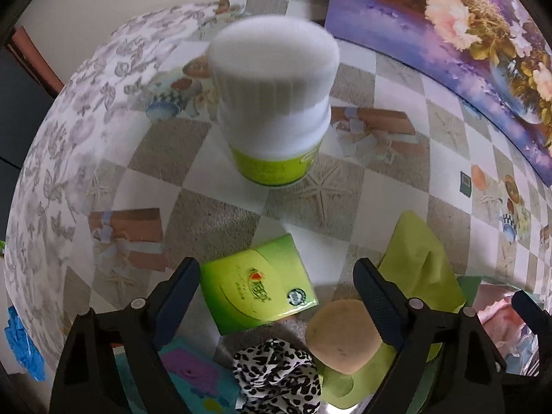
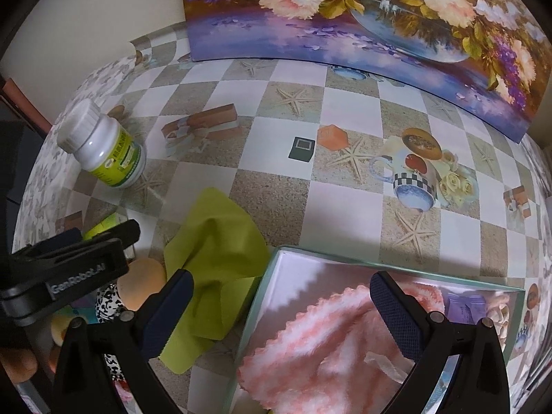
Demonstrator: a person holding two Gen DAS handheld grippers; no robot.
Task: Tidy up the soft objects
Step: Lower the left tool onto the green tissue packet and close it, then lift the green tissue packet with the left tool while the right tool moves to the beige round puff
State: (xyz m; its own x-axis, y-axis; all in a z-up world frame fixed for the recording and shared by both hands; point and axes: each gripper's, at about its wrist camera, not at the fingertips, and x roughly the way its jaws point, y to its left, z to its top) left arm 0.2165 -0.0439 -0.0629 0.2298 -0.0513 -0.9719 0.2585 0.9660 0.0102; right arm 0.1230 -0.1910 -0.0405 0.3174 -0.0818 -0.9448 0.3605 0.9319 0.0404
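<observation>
1. Where the checked tablecloth [image 2: 276, 186] fills both views, a flower painting [image 2: 345, 10] leans across the top of the right wrist frame, and nothing soft lies out in the middle.
2. At the bottom of the right wrist frame sits the box [image 2: 272, 269], its wall light green, and in it lies a pink and white fluffy cloth [image 2: 310, 338]; a purple packet and something pale show in its far right corner, too blurred to name.
3. The green cloth [image 2: 214, 252] lies crumpled just left of the box, one edge touching its wall; in the left wrist view it sits at lower right.
4. The white bottle [image 1: 272, 103] stands upright in the upper middle of the left wrist frame, with a green packet [image 1: 258, 293] below it.
5. The tan sponge [image 1: 341, 334] rests on the green cloth's edge, and the leopard-print fabric [image 1: 276, 376] bunches just beside it at bottom centre.
6. The left gripper [image 1: 276, 296] is spread wide with nothing in it, hanging over the packet.
7. The right gripper [image 2: 279, 310] is equally wide and empty, straddling the box's near wall.
8. I'd judge the risks thus: closing on the packet instead of the fabric, or a finger catching the box wall and shoving it.
</observation>
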